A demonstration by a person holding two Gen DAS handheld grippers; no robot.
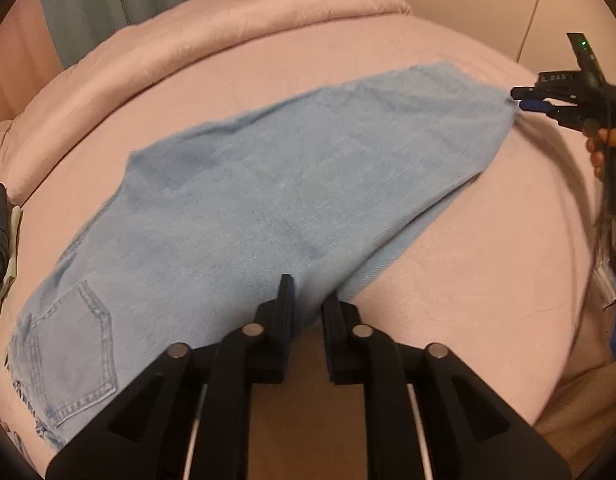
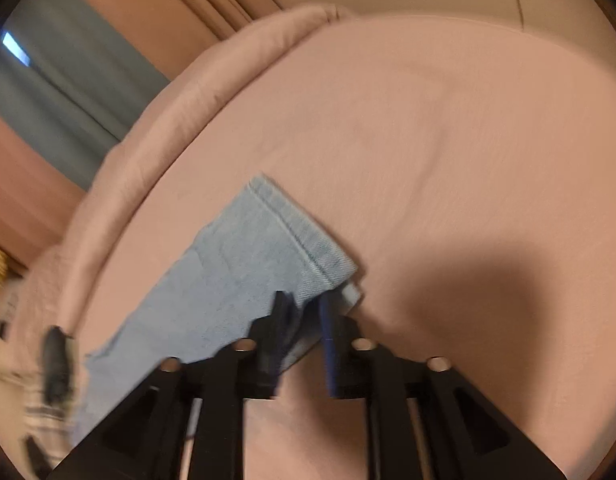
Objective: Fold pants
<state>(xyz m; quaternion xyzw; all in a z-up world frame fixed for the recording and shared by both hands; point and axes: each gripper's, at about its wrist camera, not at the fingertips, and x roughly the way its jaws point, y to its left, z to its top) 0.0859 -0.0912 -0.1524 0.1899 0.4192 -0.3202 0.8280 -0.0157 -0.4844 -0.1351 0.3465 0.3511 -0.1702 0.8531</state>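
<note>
Bed (image 1: 448, 264), pink sheet: work surface. Pants (image 1: 268, 200), lt blue denim: laid lengthwise across bed, legs stacked; cross-folds not yet done. Left gripper (image 1: 308, 304): pinching mid-edge of pants. Right gripper (image 2: 304, 308): jaws partly apart, hem corner between; grip unclear.

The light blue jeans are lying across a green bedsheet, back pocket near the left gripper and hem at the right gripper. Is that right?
Not quite. The bedsheet is pink, not green, as the left wrist view shows. The rest holds: the jeans lie across it, back pocket near the left gripper, hem at the right gripper.
</note>
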